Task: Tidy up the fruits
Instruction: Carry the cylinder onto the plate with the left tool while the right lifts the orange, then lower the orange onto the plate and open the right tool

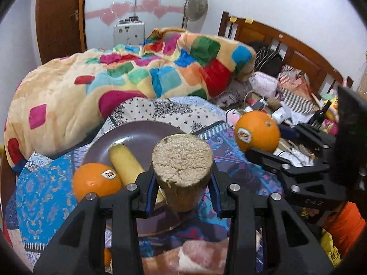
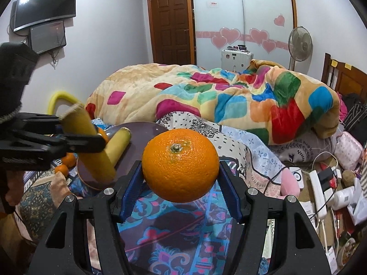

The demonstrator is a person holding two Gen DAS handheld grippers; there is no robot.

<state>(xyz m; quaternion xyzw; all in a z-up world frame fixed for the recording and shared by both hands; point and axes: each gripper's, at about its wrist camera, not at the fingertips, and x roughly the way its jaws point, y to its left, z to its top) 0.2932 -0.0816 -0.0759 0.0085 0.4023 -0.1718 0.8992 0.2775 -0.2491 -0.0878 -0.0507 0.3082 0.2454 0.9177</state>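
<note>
Showing TV [image 2: 44,5] only right view; left lacks.

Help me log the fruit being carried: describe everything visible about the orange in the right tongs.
The orange is round and bright, with dimpled peel, a small greenish stem button facing the right wrist camera and an oval sticker on one side. It looks whole. The right tongs clamp it between blue pads, lifted above the patterned bedcover, beside the purple plate. Only the pads touch it.
</note>
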